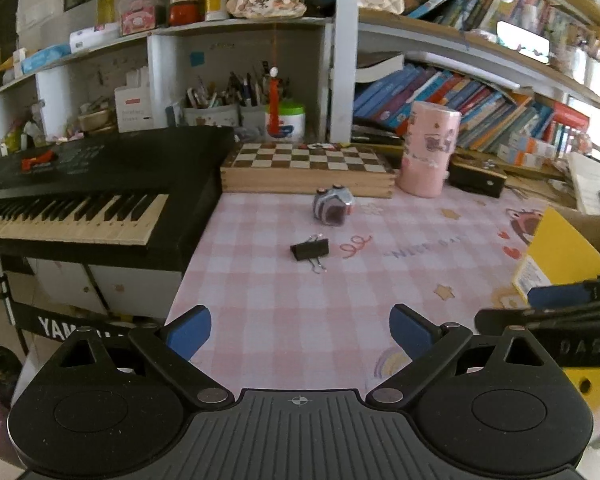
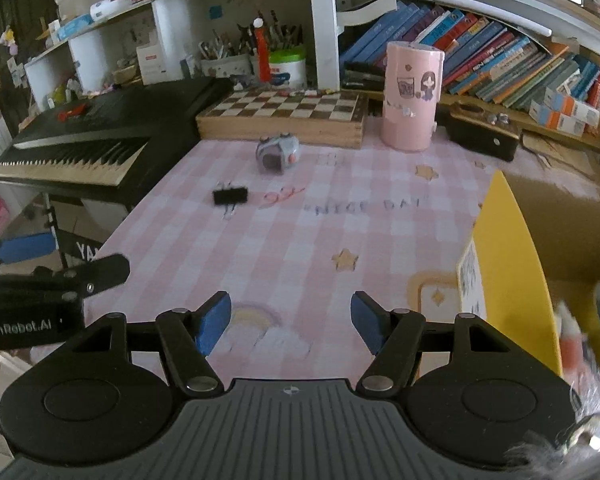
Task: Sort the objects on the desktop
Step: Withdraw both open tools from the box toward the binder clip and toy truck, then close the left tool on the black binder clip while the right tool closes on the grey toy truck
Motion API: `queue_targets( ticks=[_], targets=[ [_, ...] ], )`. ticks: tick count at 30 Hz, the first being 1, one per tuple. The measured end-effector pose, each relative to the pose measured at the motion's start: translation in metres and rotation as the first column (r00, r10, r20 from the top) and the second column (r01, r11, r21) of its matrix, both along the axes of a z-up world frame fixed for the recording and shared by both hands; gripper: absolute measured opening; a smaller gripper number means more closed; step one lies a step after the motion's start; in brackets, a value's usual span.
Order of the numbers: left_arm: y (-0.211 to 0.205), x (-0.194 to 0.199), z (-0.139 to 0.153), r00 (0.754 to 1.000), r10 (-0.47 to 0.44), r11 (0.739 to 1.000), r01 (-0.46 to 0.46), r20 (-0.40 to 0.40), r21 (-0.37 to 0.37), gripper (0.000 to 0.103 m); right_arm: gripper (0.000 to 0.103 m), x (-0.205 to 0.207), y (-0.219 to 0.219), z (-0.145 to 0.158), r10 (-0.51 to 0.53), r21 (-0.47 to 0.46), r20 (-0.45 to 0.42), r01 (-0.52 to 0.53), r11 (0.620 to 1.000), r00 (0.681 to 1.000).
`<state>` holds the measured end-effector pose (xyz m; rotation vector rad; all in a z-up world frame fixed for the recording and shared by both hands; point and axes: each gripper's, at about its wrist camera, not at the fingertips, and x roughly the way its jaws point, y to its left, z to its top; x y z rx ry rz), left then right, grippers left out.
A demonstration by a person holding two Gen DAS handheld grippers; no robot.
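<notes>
1. The left gripper (image 1: 300,334) hangs over the near edge of the desk, its blue-padded jaws spread wide with nothing between them.
2. The right gripper (image 2: 291,322) is also parted and empty, its flat blue pads (image 2: 214,322) angled above a printed rainbow.
3. A soft desk mat (image 1: 380,280) with a pink and white check, small stars and faint lettering covers the surface.
4. A black binder clip (image 1: 310,249) with thin wire handles lies near the mat's middle, well ahead of both grippers.
5. Beyond it, a small rounded grey toy (image 1: 333,207) sits just in front of a wooden chessboard box (image 1: 306,172) with a chequered top.
6. A tall pink cylinder (image 1: 430,148), smooth and decorated with cartoon prints, stands upright to the right of the box.
7. A black keyboard (image 1: 92,196) with glossy white and black keys lies left of the mat.
8. A cardboard box with a bright yellow flap (image 2: 512,272) stands at the right edge; its contents are blurred.
</notes>
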<state>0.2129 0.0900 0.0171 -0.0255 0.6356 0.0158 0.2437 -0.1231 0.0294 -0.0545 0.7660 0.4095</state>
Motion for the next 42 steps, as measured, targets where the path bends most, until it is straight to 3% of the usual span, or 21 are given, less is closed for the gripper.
queue_targets(
  ticks=[13,22,31,35,42],
  targets=[
    [-0.009,0.072,-0.027,0.995,0.087,0.996,-0.088,-0.044,-0.020,0.097,0.068,0.096,0.006,-0.007,0.041,-0.013,0.020,-0.041,0.999,0.999],
    [-0.018,0.114,-0.045,0.990,0.126,0.992,-0.124,-0.056,0.029,0.096,0.073,0.148,0.027,-0.012,0.110,-0.011,0.041,-0.109,0.994,0.993],
    [-0.027,0.146,-0.059,0.990,0.123,0.992,-0.121,-0.064,0.043,0.089,0.078,0.184,0.044,-0.026,0.173,-0.047,0.029,-0.172,0.984,0.984],
    [-0.028,0.157,-0.064,0.987,0.141,0.990,-0.139,-0.075,0.036,0.082,0.078,0.193,0.051,-0.030,0.197,-0.053,0.028,-0.196,0.979,0.980],
    [-0.028,0.179,-0.075,0.984,0.149,0.989,-0.147,-0.095,0.022,0.055,0.081,0.205,0.066,-0.035,0.235,-0.052,0.037,-0.233,0.971,0.971]
  ],
)
